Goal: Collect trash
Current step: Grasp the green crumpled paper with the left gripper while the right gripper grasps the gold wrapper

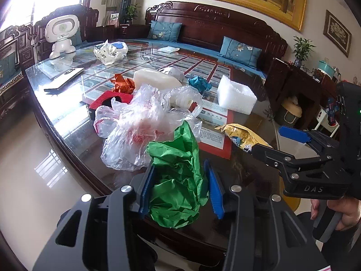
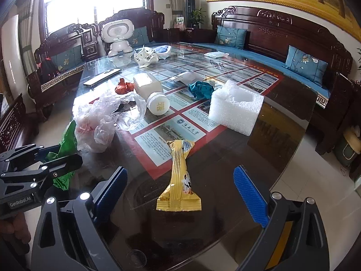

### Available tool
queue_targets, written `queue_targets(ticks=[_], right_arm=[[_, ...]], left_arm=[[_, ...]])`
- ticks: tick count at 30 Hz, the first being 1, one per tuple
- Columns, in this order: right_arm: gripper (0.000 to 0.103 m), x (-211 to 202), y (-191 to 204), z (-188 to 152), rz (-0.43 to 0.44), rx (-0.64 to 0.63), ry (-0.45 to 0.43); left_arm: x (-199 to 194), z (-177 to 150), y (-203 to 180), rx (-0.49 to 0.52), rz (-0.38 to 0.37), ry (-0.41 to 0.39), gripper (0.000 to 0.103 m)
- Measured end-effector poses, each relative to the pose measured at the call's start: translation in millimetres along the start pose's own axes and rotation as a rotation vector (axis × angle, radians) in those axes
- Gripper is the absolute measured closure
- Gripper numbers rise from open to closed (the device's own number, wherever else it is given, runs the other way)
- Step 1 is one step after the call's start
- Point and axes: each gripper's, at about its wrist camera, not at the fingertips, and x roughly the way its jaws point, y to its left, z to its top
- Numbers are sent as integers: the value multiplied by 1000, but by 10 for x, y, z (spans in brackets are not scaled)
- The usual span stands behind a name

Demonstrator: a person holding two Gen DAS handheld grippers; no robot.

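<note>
The left gripper (image 1: 180, 189) is closed on a crumpled green paper (image 1: 178, 180), its blue pads pressing the wad from both sides at the near edge of the glass-topped table (image 2: 282, 149). The right gripper (image 2: 180, 194) stands wide open with nothing in its grip; a gold wrapper (image 2: 180, 178) lies flat on the glass between its blue fingers (image 2: 250, 196), untouched by either, just in from the near edge. Just beyond the green paper lies a crumpled clear bag (image 1: 140, 124) with red print showing through. Further in, toward the middle of the table, a white jar (image 2: 149, 90) lies on its side, its round lid facing the near edge, with an orange wad (image 2: 123, 87) beside it on the left and a teal wad (image 2: 200, 89) on the right. A white foam block (image 2: 234, 108) with a square hollow in its top stands toward the right edge. A flat remote (image 2: 101, 78) lies near the left edge. At the far left corner stands a white toy robot (image 2: 117, 36), with a white printed bag (image 2: 145, 56) beside it, and a small white packet (image 2: 215, 54) lies near the far edge.
</note>
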Motion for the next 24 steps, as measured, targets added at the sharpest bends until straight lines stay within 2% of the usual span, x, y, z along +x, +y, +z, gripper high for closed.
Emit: queue_targets(ticks=[4,6,8,9,10,11,18,24], right_arm=[[33,187,-48,99,-4,1,48],[39,272,-85,122,5,10,71],[50,344,-111,118,5,17,98],[63,365,-113,107,18,17,107],[81,388,-113,96,37,14,122],[89,407,-112,83,63,15,134],[93,277,-64,32,84,-27,100],[93,39,-72,38,58,-39,45]], left_arm=[[24,8,0,5,-10,3,59],[27,7,-10,8,-11,3,59],[35,9,-14,11,-19,7,59],[38,9,-19,13,-18,8,59],[47,14,-9,15,-20,9,59],[51,17,-13,16,-22,11,59],[67,36,-25,23,-27,11,59],[72,53,-94,35,-34,9,59]])
